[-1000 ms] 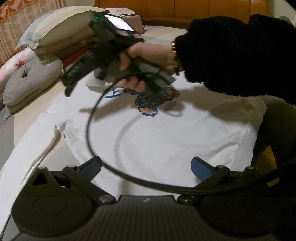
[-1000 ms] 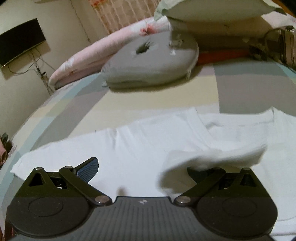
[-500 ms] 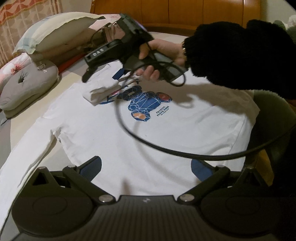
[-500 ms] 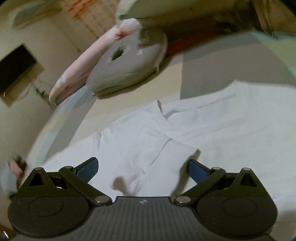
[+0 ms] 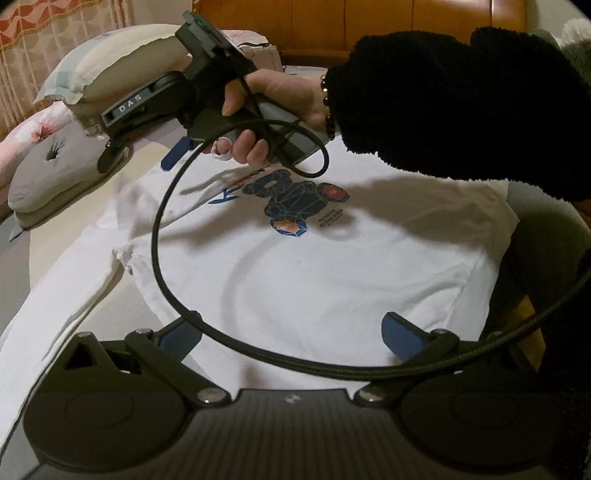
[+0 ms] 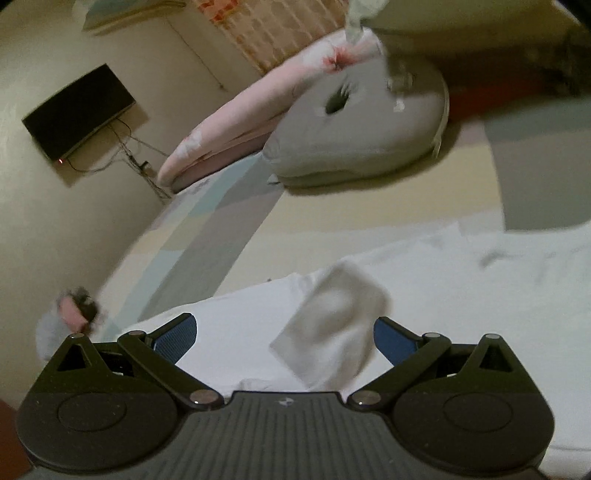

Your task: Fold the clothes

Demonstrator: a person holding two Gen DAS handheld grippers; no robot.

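Observation:
A white long-sleeved shirt [image 5: 314, 273] with a blue bear print [image 5: 295, 201] lies flat on the bed, one sleeve [image 5: 55, 291] stretched toward the lower left. My left gripper [image 5: 291, 334] is open and empty, low over the shirt's hem. My right gripper [image 5: 142, 155] is held in a hand above the shirt's collar area, jaws apart. In the right wrist view the right gripper [image 6: 284, 338] is open, and a sleeve cuff [image 6: 332, 321] lies folded onto the shirt [image 6: 461, 295] between its fingers, not gripped.
A grey cushion [image 5: 51, 173] and pink floral pillow [image 6: 236, 122] lie at the head of the bed, a large pillow [image 5: 110, 70] behind. A black cable [image 5: 229, 343] loops over the shirt. A wooden headboard [image 5: 369, 26] stands behind. A television [image 6: 77, 110] hangs on the wall.
The right gripper let go of the sleeve cuff, which now lies folded onto the shirt, and rose away toward the pillows. The left gripper stayed low over the hem.

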